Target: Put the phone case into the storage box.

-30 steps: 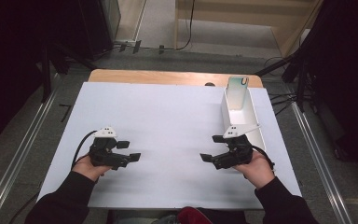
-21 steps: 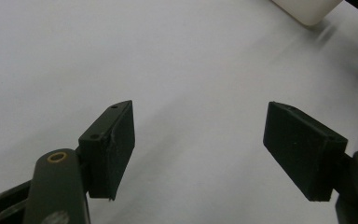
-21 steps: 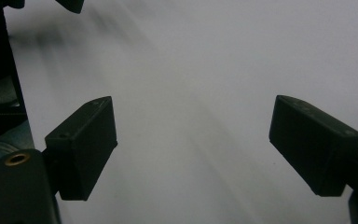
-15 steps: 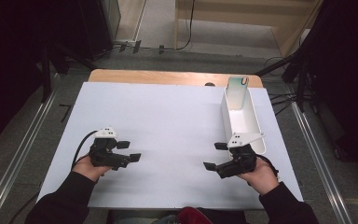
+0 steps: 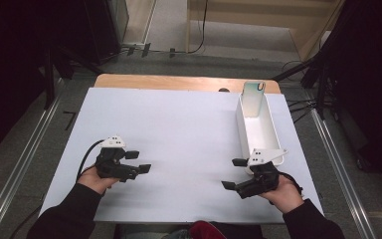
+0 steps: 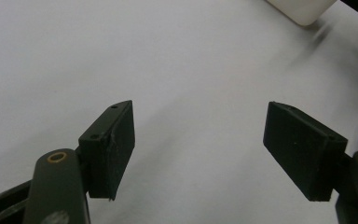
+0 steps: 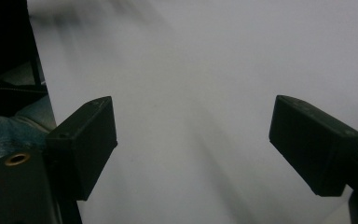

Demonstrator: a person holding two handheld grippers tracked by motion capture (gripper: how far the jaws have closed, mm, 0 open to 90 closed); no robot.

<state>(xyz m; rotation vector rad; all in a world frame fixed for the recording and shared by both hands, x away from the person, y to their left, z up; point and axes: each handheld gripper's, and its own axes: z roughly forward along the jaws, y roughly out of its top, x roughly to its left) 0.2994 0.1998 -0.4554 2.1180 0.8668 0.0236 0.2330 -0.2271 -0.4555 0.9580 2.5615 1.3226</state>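
Observation:
My left gripper (image 5: 138,162) rests low over the white board (image 5: 179,129) at the near left, held in a hand, jaws pointing right. In the left gripper view its jaws (image 6: 200,154) stand open over bare white surface. My right gripper (image 5: 234,174) sits at the near right, just in front of the near end of a long white bin (image 5: 242,124), jaws pointing left. The right gripper view also shows open jaws (image 7: 193,149) with nothing between them.
The white bin runs away from me along the board's right side; a pale upright piece (image 5: 253,92) stands at its far end. A corner of the bin (image 6: 300,9) shows in the left gripper view. A wooden table edge (image 5: 179,82) lies beyond the board. Metal rails flank the table.
The right hand has drawn back toward the near edge of the board, away from the bin's end. The left hand has stayed put. Both jaw gaps look unchanged.

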